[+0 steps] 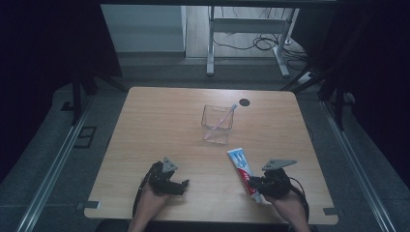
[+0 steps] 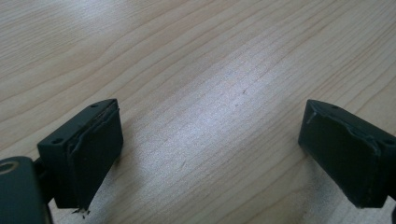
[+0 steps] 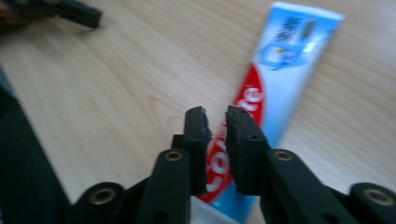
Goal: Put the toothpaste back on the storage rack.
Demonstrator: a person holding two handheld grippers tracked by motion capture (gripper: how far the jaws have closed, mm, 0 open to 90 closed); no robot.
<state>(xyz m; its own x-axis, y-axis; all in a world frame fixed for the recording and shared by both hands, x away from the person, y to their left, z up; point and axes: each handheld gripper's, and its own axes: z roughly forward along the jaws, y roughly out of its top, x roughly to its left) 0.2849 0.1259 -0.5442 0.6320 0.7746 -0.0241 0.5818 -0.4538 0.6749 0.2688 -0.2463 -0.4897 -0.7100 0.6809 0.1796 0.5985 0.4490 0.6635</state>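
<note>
A white, blue and red toothpaste tube [image 1: 241, 165] [image 3: 285, 65] lies on the wooden table [image 1: 159, 125], right of centre near the front edge. My right gripper [image 1: 255, 184] [image 3: 217, 122] is at the tube's cap end, its jaws drawn close together with the tube squeezed between the pads. My left gripper [image 1: 183, 184] [image 2: 210, 122] rests low at the front left, jaws wide open over bare wood, nothing between them. A clear plastic cup [image 1: 209, 121] stands mid-table with a toothbrush [image 1: 226, 116] leaning inside it.
A black round grommet [image 1: 244, 102] sits in the tabletop behind the cup. Desk legs and cables stand on the floor beyond the far edge. In the right gripper view the left gripper [image 3: 79, 14] shows at the top left.
</note>
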